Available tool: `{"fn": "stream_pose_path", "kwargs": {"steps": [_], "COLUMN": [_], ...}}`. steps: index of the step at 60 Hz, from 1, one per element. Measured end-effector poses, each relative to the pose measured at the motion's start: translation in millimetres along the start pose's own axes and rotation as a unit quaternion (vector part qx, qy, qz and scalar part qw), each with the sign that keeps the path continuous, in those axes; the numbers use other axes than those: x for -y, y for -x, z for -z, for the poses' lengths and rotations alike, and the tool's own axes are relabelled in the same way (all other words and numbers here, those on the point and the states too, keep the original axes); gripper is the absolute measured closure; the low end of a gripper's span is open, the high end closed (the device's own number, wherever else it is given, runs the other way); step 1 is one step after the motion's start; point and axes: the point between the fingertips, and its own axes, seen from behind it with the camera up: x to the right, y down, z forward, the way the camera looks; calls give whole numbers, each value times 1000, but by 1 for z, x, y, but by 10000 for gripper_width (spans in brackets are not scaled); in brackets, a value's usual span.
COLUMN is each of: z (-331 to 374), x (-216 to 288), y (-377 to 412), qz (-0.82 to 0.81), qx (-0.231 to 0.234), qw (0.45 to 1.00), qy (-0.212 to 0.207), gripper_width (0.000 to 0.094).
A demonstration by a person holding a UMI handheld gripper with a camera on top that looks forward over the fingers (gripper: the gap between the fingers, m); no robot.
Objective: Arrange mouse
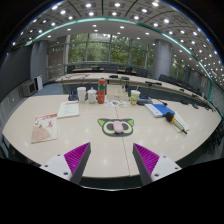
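The gripper point(110, 160) hovered above the near edge of a pale table point(30, 118) in a large office room, and its two fingers stood wide apart with nothing between them. The left pad point(76, 154) and the right pad point(147, 156) showed magenta on the inner faces.

Just beyond the fingers, near the middle of the table, lay a small mouse pad point(116, 127) with a cat face drawn on it, green ears at the top and pink spots lower. A mouse itself I could not make out in this view; whether something small sat on that pad was not possible to tell.

Further back stood a row of containers: a white cup point(82, 94), a red and green can point(101, 90) and a light cup point(135, 97) with a greenish part. They stood near to each other but apart. To the left of them lay a white sheet of paper point(68, 109), and closer to the left edge a booklet point(44, 127) with reddish pictures. On the right side of the table lay a blue notebook point(157, 109) and, beside it, some small objects point(176, 118) with yellow and dark colours, too small to name.

Behind the table were more desks point(120, 80), and large windows point(100, 50) showed green trees outside. Rows of ceiling lights point(115, 10) curved overhead.
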Motion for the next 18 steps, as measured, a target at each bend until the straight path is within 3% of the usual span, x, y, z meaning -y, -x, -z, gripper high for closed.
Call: {"fn": "stream_pose_path", "kwargs": {"steps": [18], "z": [36], "x": [6], "y": [-3], "qz": [-1], "qx": [-14], "qw": [1000], "qy": [-20], "gripper_width": [82]}}
